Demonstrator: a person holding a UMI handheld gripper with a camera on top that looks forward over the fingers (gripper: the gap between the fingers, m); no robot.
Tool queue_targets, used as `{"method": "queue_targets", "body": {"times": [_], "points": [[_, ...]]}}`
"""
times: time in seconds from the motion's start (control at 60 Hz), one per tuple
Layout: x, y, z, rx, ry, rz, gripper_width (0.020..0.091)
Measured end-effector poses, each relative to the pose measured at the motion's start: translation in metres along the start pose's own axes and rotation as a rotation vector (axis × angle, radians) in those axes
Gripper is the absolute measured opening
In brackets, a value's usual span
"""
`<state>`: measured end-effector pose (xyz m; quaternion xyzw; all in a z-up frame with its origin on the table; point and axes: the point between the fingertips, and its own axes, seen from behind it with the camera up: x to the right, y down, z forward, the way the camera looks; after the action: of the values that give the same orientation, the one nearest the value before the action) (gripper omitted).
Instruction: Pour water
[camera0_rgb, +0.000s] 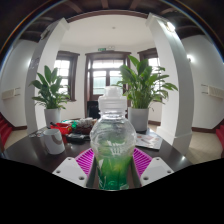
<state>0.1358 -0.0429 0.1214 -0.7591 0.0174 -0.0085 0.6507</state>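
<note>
Bottle (111, 140) first: we see a clear plastic one with a white cap, upright, standing between the two fingers of our gripper (112, 163). Its lower part holds something green, though we cannot tell whether that is liquid or a label seen through the plastic. The purple pads (86, 159) sit close against both sides of the bottle — left pad at its left wall, right pad at its right wall — and we see no gap on either side, so we read the gripper as pinching the bottle. Its base is hidden low between the fingers, and we cannot tell whether it rests on the counter (30, 150).

That counter is dark and spreads out beyond the fingers. On its left part stands a white cup (54, 139), with something red (62, 128) just behind it; what the red thing is we cannot make out. To the right of the bottle, a pale flat object (148, 141) lies on the counter, too small to name.

Farther off stand two leafy potted plants — one at far left (50, 92), one at far right (143, 88) in a white pot. Behind them we see dark-framed windows (105, 73) and white walls.
</note>
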Motion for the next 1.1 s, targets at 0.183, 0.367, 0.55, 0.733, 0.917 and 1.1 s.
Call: {"method": "queue_targets", "body": {"times": [0.183, 0.367, 0.55, 0.733, 0.917, 1.1], "points": [[0.031, 0.014, 0.005, 0.066, 0.056, -0.035, 0.0373], [0.024, 0.013, 0.01, 0.029, 0.076, -0.093, 0.0353], [0.007, 0.003, 0.033, -0.028, 0.061, -0.407, 0.0353], [-0.026, -0.029, 0.088, -0.011, 0.045, -0.943, 0.0353], [-0.068, -0.049, 0.139, 0.023, 0.053, -1.455, 0.0353], [-0.103, -0.058, 0.159, 0.06, 0.06, -1.796, 0.0354]]}}
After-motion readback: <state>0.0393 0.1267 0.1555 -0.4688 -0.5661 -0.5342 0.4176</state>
